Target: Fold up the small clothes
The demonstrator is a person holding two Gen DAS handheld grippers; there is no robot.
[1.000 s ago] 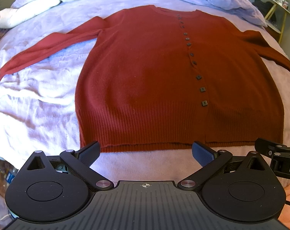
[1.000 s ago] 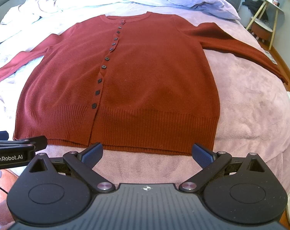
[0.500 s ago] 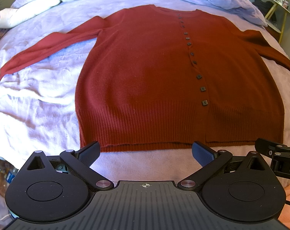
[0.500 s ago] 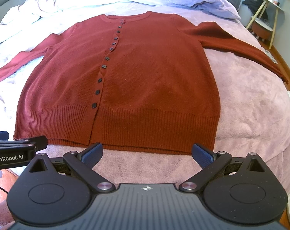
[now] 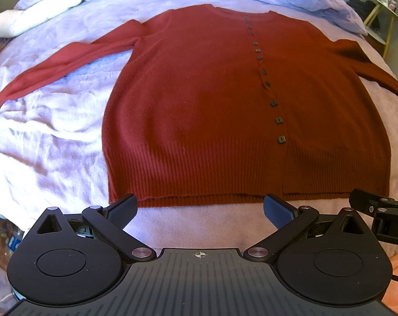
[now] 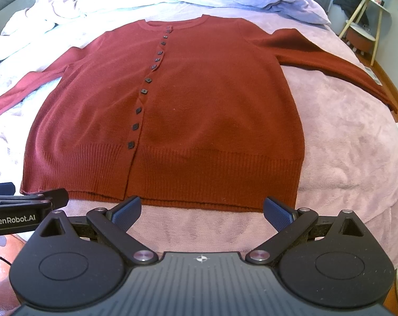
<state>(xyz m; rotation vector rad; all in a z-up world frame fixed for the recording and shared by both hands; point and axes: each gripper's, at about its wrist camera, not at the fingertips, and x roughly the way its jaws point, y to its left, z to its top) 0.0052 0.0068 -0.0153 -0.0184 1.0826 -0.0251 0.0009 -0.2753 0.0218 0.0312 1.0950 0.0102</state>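
Item: red cardigan [image 5: 199, 110], buttoned, laid flat and face up on the bed [image 5: 49, 137]. In both wrist views it fills the middle of the frame; the ribbed hem [image 5: 199, 179] runs across the lower third, the neckline sits toward the top. Long axis: hem to collar, straight away from me. Sleeves spread out toward the left and right frame edges.

Left tongs [image 5: 200, 210]: spread wide, pinching nothing, just short of the hem at the bottom of the frame. Its left finger lines up near the lower left hem corner [image 5: 112, 200]; the button placket [image 5: 272, 102] lies right of centre.

Right tongs [image 6: 201, 212]: spread wide, empty, likewise just short of the hem. Its right finger lines up close to the lower right hem corner [image 6: 296, 205].

Judgement: each hem corner falls to the tongs on its own side. I read folding as not yet begun; the left sleeve [image 5: 67, 68] is nearer my left tongs, the right sleeve [image 6: 330, 63] nearer my right.
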